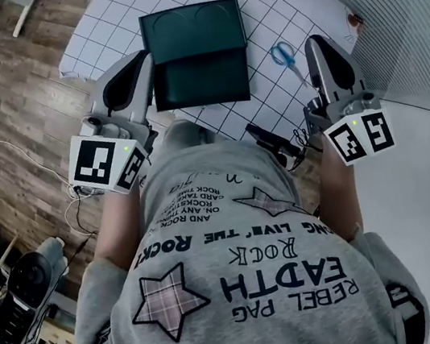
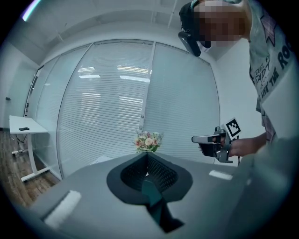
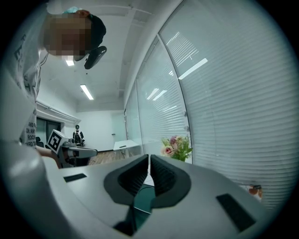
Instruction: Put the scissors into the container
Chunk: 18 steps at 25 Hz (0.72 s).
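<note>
While both grippers hover at the near edge of the table [image 1: 262, 12] in the head view, the scissors [image 1: 289, 63] lie just left of the fingertips of the right gripper [image 1: 316, 44]. Their long axis runs away from those fingertips, blue handles at the far end. The left gripper [image 1: 139, 57] is well apart, beyond the container [image 1: 197, 54].

Left gripper view: jaws together, nothing between; scissors not seen.

Right gripper view: jaws closed to a slit, empty; scissors out of frame.

Judgement: the right gripper is nearer and must open first.
</note>
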Available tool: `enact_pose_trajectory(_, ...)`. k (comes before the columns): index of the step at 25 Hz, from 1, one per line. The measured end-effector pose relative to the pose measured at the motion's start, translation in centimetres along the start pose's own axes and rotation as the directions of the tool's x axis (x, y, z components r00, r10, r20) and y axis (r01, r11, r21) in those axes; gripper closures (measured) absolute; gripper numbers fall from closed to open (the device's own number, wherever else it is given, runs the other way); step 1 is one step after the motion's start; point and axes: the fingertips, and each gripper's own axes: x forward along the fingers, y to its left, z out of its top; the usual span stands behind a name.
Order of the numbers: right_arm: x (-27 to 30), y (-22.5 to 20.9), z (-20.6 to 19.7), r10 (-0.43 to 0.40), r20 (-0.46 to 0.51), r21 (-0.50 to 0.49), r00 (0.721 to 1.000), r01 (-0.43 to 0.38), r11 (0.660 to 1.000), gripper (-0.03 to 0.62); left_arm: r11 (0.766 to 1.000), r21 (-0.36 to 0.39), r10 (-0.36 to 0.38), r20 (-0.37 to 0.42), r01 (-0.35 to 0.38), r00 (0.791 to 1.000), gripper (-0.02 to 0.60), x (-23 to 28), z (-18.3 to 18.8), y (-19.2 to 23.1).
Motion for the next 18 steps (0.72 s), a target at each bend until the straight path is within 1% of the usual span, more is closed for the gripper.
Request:
enact_pose_trajectory(12, -0.3, -0.8, -0.6, -0.050, -0.009, 0.015, 0.999, 0.050, 0.999, 0.574, 0.998, -0.004, -0.055, -0.010, 0.055, 0.998, 0.580, 2.0, -0.1, -0.1)
enact_pose_trajectory(18, -0.6, -1.2, -0.9, -0.061, -0.011, 0.022, 0.998, 0.061, 0.998, 0.574, 0.997, -0.006, -0.074, -0.015, 0.074, 0.997, 0.580, 2.7, -0.3, -0.6)
